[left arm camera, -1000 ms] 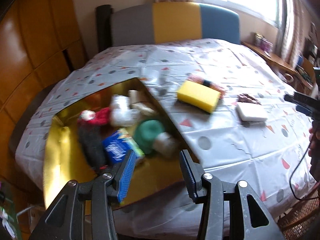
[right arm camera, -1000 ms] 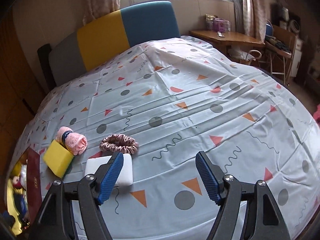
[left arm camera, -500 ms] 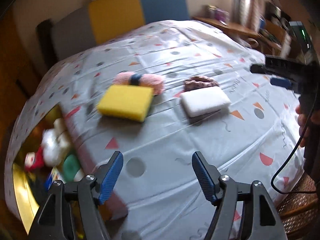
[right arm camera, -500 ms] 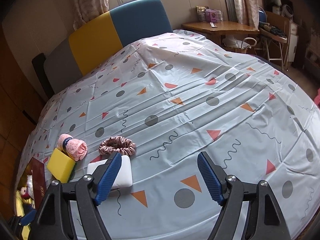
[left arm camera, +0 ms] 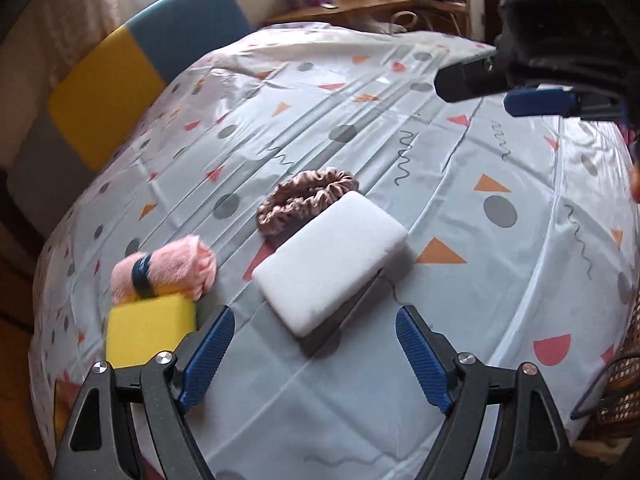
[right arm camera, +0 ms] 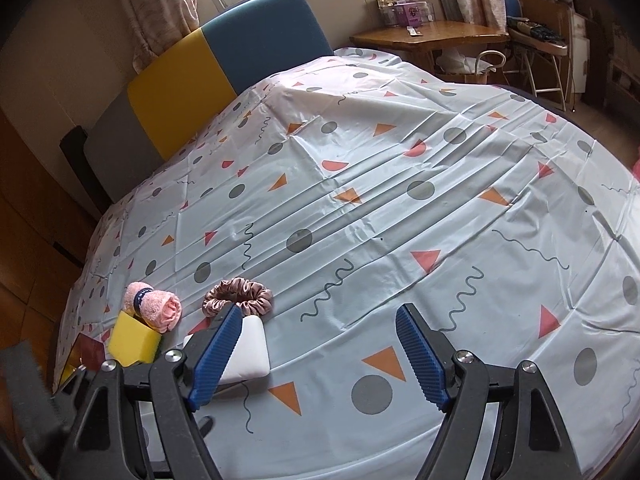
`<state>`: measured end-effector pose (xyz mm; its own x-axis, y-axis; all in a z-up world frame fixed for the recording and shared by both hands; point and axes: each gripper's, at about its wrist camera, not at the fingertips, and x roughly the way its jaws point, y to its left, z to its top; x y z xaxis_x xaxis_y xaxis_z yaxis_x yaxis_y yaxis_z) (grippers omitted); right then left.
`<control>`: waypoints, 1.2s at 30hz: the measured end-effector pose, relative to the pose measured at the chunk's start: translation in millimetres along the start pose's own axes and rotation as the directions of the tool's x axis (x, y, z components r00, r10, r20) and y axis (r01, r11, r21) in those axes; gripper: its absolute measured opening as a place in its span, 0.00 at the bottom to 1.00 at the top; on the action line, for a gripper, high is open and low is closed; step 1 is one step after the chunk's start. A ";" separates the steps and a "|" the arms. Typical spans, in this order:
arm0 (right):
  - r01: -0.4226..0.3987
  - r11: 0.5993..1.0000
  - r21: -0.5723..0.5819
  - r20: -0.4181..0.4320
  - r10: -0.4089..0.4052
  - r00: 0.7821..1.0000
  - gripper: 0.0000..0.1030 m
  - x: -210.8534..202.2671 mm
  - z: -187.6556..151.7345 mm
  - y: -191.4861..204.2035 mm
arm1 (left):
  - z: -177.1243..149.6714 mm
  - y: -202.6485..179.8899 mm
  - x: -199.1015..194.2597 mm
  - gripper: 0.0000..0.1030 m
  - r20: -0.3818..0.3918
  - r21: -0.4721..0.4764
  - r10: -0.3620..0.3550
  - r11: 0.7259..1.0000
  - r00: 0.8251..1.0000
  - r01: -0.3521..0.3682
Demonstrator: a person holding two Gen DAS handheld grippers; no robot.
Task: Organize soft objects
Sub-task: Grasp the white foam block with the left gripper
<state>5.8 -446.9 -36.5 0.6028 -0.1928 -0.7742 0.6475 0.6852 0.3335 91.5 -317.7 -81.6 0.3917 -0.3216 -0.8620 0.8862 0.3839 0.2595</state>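
A white sponge block lies on the patterned bed sheet, just beyond my left gripper. That gripper's jaws are opening, and nothing sits between them. A brown satin scrunchie touches the block's far edge. To the left, a pink rolled towel with a dark band leans on a yellow sponge. My right gripper hovers open and empty over bare sheet, with the white sponge partly hidden behind its left finger. The scrunchie, the towel and the yellow sponge show there too.
A grey, yellow and blue headboard stands behind the bed. A wooden desk and a folding chair are at the back right. A red and gold box corner shows at the bed's left edge. A wicker basket sits at the right.
My left gripper swung right, away from the gold box of soft things, to the white sponge, rolling as it went, and its jaws spread wider. My right gripper hardly moved.
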 end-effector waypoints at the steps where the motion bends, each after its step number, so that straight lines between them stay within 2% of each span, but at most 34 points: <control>1: -0.002 1.000 0.002 -0.002 0.002 1.000 0.78 0.3 0.6 -0.4 | 3.5 -1.7 4.8 0.82 -0.003 0.022 -0.004 1.000 1.000 0.004; 8: -0.030 0.999 0.043 -0.025 0.031 0.999 0.79 3.9 2.6 -6.2 | 21.0 3.3 34.3 0.82 -0.032 0.087 -0.039 0.995 0.999 0.042; 20: -0.039 0.997 0.071 -0.048 0.042 0.998 0.82 8.2 1.8 -8.9 | 38.5 13.9 56.1 0.82 -0.052 0.030 -0.131 0.991 0.990 0.133; 21: -0.038 0.997 0.074 -0.048 0.042 0.998 0.82 8.4 1.6 -9.3 | 39.3 14.9 57.2 0.81 -0.057 0.018 -0.136 0.990 0.989 0.138; 22: -0.037 0.997 0.075 -0.048 0.041 0.998 0.82 8.5 1.5 -9.5 | 39.3 16.5 57.6 0.73 -0.062 -0.002 -0.146 0.989 0.987 0.146; 24: -0.026 0.997 0.075 -0.042 0.029 0.999 0.82 8.0 1.4 -10.4 | 39.0 20.5 56.4 0.69 -0.062 -0.050 -0.138 0.990 0.989 0.135; 31: -0.018 0.997 0.081 -0.045 0.022 0.999 0.82 8.5 1.1 -12.9 | -3.8 7.9 21.0 0.66 -0.072 -0.197 -0.137 0.973 0.988 0.120; 36: -0.033 0.995 0.097 -0.076 0.041 0.996 0.82 12.8 -2.0 -14.6 | -46.9 -5.4 -5.6 0.68 -0.104 -0.290 -0.058 0.957 0.993 0.025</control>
<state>3.1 -458.0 -52.4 0.5913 -0.1107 -0.7988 0.6695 0.6196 0.4098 73.0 -277.4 -98.6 0.3121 -0.2518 -0.9161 0.7860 0.6101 0.1000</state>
